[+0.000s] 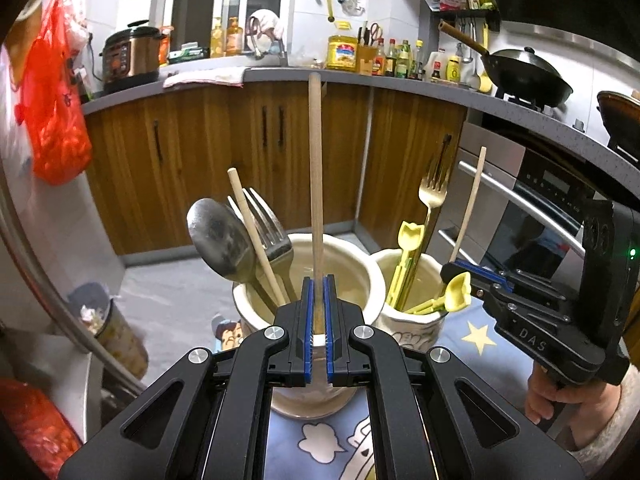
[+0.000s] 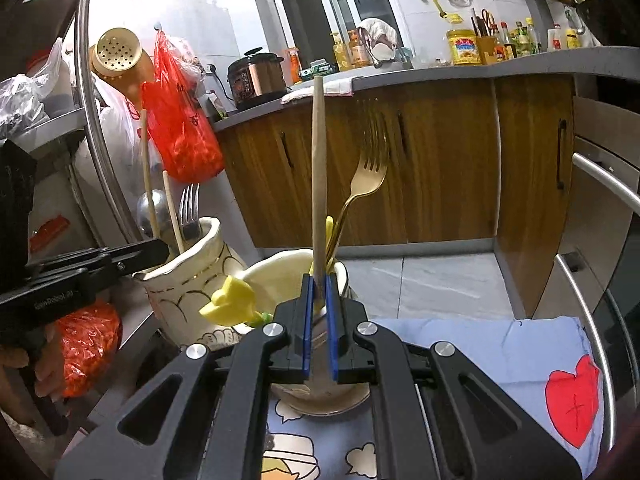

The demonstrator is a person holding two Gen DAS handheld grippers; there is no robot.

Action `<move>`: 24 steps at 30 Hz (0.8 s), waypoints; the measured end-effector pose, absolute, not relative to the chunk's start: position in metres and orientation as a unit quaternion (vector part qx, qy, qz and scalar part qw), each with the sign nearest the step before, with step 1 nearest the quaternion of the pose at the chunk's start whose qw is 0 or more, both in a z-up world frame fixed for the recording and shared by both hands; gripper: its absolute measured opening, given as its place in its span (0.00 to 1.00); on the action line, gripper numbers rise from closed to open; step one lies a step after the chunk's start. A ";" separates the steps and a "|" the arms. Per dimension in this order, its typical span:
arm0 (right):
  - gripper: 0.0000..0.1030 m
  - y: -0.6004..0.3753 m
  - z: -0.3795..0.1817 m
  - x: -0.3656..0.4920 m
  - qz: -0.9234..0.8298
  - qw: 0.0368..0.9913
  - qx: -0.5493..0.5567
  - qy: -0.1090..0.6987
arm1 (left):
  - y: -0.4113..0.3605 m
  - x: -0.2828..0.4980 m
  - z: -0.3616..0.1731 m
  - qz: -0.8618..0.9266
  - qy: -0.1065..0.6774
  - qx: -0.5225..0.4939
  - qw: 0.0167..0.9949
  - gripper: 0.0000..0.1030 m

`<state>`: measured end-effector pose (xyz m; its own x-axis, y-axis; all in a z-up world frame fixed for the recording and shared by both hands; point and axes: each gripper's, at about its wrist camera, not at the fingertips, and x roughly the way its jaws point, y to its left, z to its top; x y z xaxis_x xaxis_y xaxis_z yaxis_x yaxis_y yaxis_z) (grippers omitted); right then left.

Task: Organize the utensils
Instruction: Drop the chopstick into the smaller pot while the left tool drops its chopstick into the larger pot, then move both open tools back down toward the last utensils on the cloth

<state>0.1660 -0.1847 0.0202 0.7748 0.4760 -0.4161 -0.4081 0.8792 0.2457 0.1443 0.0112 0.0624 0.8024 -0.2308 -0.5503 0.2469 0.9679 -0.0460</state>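
Over a cartoon-print cloth (image 1: 472, 354), the left gripper (image 1: 319, 332) is holding a wooden chopstick (image 1: 315, 184) upright, jaws clamped on it, above a cream holder (image 1: 256, 312) at frame centre. The right gripper (image 2: 319, 330) is likewise clamping a second chopstick (image 2: 319, 176) above the neighbouring holder (image 2: 280, 270) containing a gold fork (image 2: 362, 188).

Wooden chopsticks (image 1: 315, 168) (image 2: 319, 168) stand upright over two cream ceramic holders (image 1: 352, 264) (image 2: 280, 272).
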 end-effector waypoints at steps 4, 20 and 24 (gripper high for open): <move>0.06 -0.187 0.021 0.166 0.237 0.938 0.076 0.243 | 0.010 0.142 0.063 -0.130 0.288 0.014 0.949 0.13; 0.37 -0.197 0.032 0.154 0.236 0.939 0.082 0.238 | 0.012 0.122 0.068 -0.119 0.280 0.016 0.953 0.36; 0.48 -0.204 0.035 0.144 0.229 0.940 0.081 0.241 | 0.014 0.113 0.065 -0.113 0.292 0.016 0.950 0.39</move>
